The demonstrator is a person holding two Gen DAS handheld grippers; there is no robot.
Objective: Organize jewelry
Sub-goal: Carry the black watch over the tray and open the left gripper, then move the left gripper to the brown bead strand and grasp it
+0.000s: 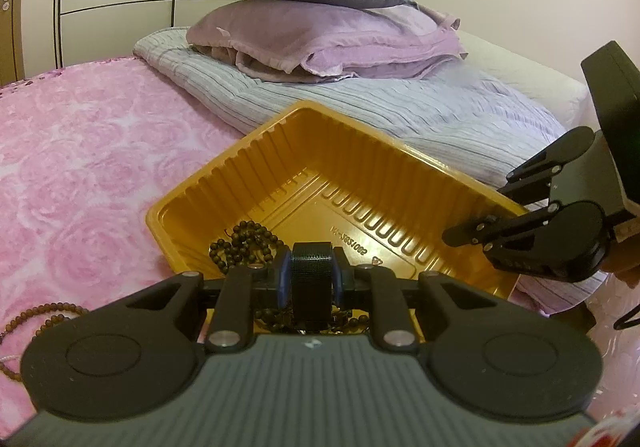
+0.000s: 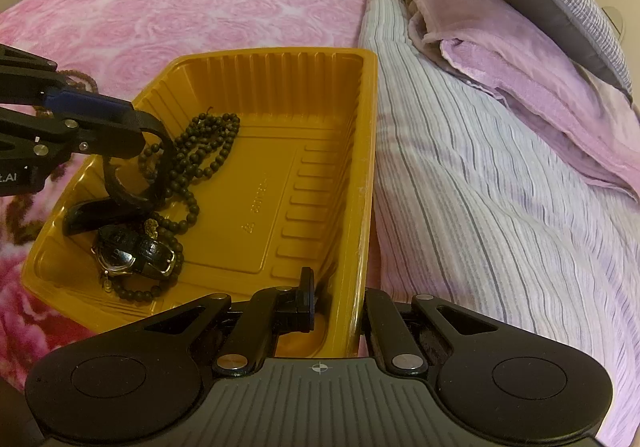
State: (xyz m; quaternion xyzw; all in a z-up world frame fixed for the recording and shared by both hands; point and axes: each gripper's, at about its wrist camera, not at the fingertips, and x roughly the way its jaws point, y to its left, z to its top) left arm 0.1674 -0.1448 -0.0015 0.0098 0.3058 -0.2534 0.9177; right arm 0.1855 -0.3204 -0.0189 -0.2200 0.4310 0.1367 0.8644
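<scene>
A yellow plastic tray (image 1: 360,167) (image 2: 280,63) sits on the pink bedspread. In it lie a dark bead necklace (image 2: 208,143) (image 1: 244,243) and a wristwatch (image 2: 132,251). My left gripper (image 1: 311,267) (image 2: 132,127) is shut on a black band (image 1: 312,287) (image 2: 132,183) and holds it over the tray's left end, above the beads. My right gripper (image 2: 340,303) (image 1: 476,231) is shut on the tray's near wall, with one finger inside and one outside.
A brown bead string (image 1: 36,323) lies on the pink bedspread (image 1: 80,167) left of the tray. A striped quilt (image 2: 480,187) with stacked pillows (image 1: 320,43) borders the tray's far side. Wardrobe doors stand behind the bed.
</scene>
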